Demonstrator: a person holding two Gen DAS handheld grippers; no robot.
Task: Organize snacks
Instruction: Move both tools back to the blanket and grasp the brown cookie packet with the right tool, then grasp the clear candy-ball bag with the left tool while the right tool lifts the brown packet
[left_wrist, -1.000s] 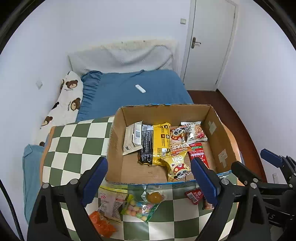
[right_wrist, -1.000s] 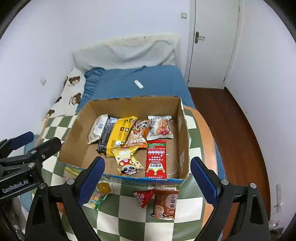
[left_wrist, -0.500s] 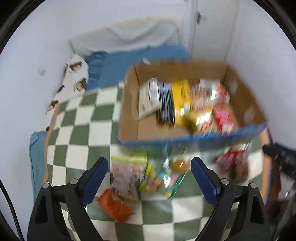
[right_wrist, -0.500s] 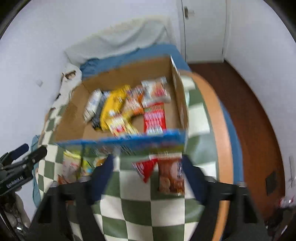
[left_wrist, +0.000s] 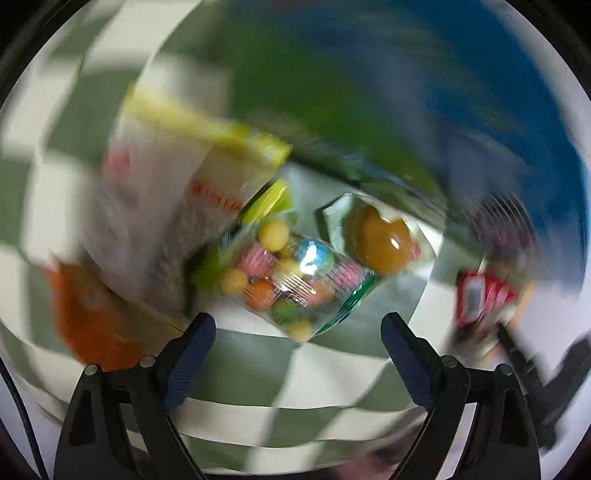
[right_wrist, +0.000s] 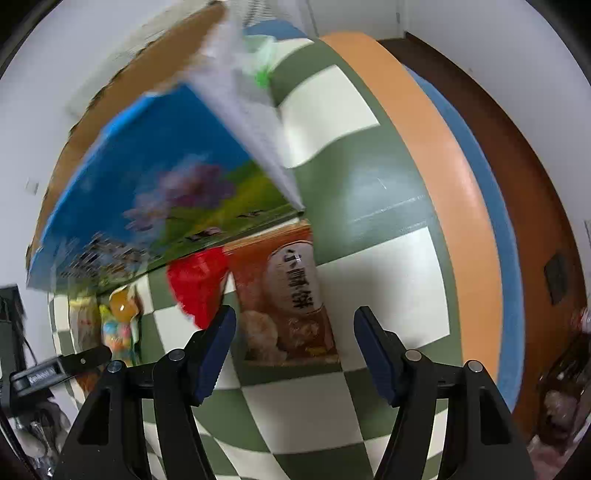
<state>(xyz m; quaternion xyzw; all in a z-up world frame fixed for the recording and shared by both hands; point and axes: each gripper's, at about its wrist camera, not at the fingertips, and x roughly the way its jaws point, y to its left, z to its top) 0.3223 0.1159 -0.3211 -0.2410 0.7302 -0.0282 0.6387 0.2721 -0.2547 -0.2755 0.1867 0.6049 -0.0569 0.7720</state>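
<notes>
The left wrist view is blurred. My left gripper (left_wrist: 298, 326) hangs open and wide just above a clear bag of coloured candy balls (left_wrist: 288, 273) lying on the checkered cloth. An amber jelly cup (left_wrist: 380, 240) touches the bag's far right corner. My right gripper (right_wrist: 294, 321) is open at a middling width, low over a brown snack packet (right_wrist: 288, 295) that lies flat between its fingers and is not pinched. A red packet (right_wrist: 199, 284) lies against the brown one's left side. Behind both stands the cardboard box (right_wrist: 159, 166) with its blue printed front wall.
A white packet with a yellow-green top (left_wrist: 166, 195) and an orange packet (left_wrist: 85, 314) lie left of the candy bag. The table's orange rim (right_wrist: 436, 147) curves along the right, with brown floor beyond. The left gripper's fingertip (right_wrist: 85, 356) shows at the far left of the right wrist view.
Both grippers have dropped and tipped downward, from looking over the box to hovering close above the snacks in front of it. The right jaws have narrowed; the left jaws kept their width.
</notes>
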